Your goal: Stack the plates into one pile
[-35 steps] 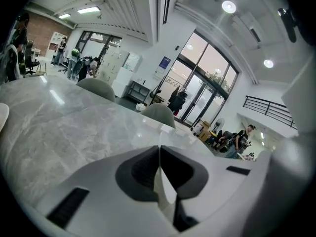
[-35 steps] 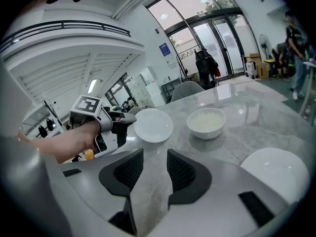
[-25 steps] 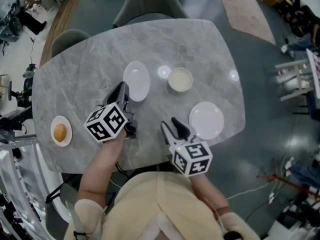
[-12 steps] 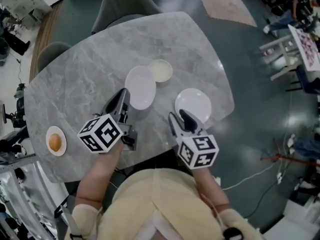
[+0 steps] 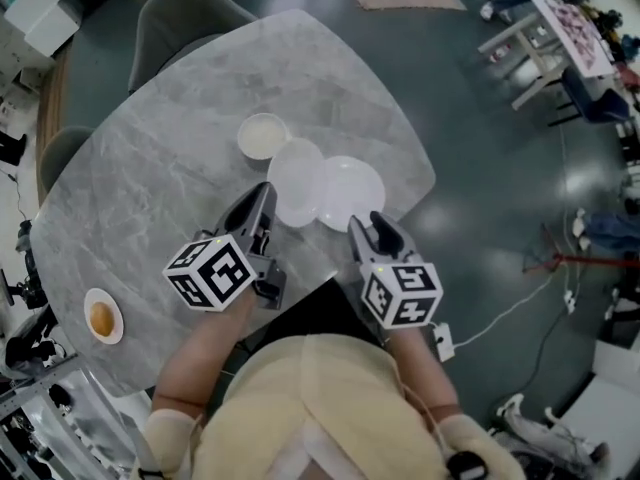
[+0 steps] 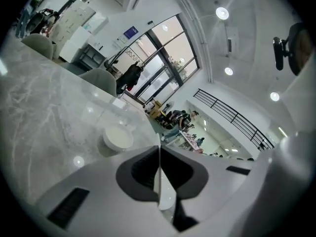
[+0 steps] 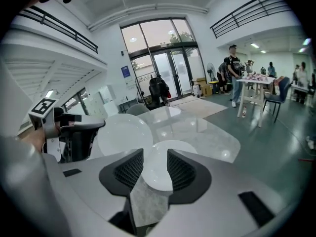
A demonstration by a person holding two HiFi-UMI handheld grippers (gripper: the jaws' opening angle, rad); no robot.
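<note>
A grey marble table [image 5: 170,138] with rounded corners carries two round white ceramic plates toward its 4 o'clock side, close in front of the person. The left gripper [image 5: 264,192] has its fingers [image 6: 140,171] closed on the 9 o'clock rim of the first white plate [image 5: 296,194]. In the left gripper view that rim shows edge-on as a thin white line pinched between the dark pads. The second white plate [image 5: 354,190] sits at 3 o'clock of the first, and the first plate's 3 o'clock edge overlaps the second's 9 o'clock edge. The right gripper [image 5: 368,224] is at the 5 o'clock rim of the second white plate. Its fingers [image 7: 129,171] stand apart, with the plate's near rim in the gap between them and bare marble showing just below it. Whether the pads touch that rim I cannot tell. A cream-coloured round dish [image 5: 262,135] stands just beside the first white plate at its 11 o'clock. A small white plate [image 5: 102,318] holding a round orange-brown food item [image 5: 101,318] sits at the table's 8 o'clock edge, well apart from the others. A grey upholstered chair [image 5: 185,13] stands at the table's 12 o'clock.
</note>
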